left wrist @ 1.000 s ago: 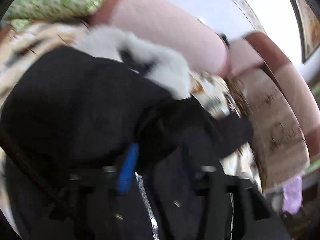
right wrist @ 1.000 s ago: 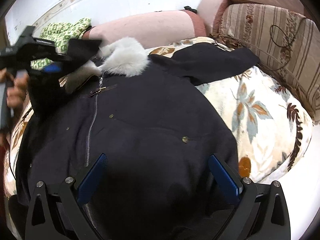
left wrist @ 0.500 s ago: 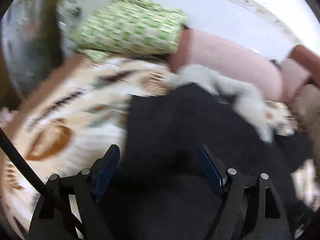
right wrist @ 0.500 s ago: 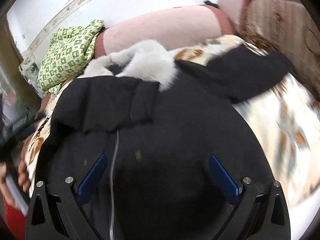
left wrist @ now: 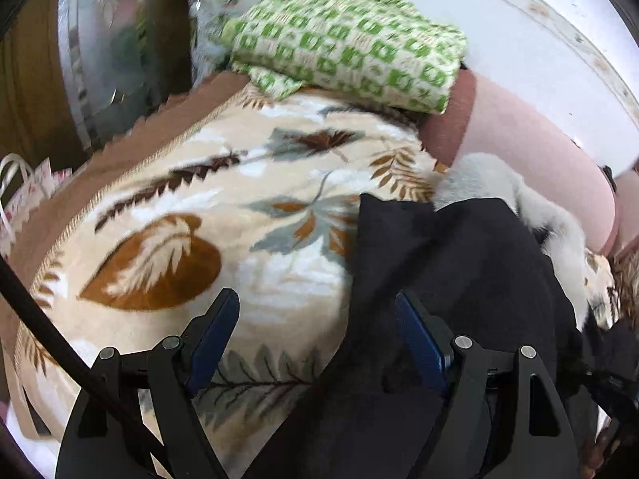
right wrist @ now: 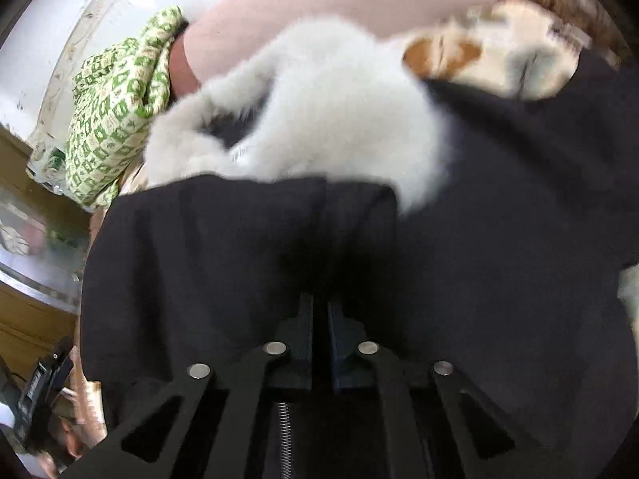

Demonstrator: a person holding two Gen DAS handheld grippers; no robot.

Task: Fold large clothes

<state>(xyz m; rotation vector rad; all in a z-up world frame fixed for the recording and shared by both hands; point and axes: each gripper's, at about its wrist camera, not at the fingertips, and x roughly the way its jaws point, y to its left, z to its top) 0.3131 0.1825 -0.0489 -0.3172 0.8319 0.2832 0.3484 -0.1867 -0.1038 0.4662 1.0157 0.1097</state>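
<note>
Black padded coat with white fur collar lies on the leaf-patterned cream blanket. It looks bulky, soft and floppy (best pinched at thick folded edges). Right hand-held gripper is pinched closed on its fabric; left hand-held gripper gapes, empty.

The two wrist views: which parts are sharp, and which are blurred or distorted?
Left wrist view: the open left gripper is sharp, the leaf-print blanket and green cloth slightly smeared, edges bent by the fisheye. Right wrist view: the shut right gripper is sharp, the white fur collar strongly blurred, the black coat dark with little detail.
</note>
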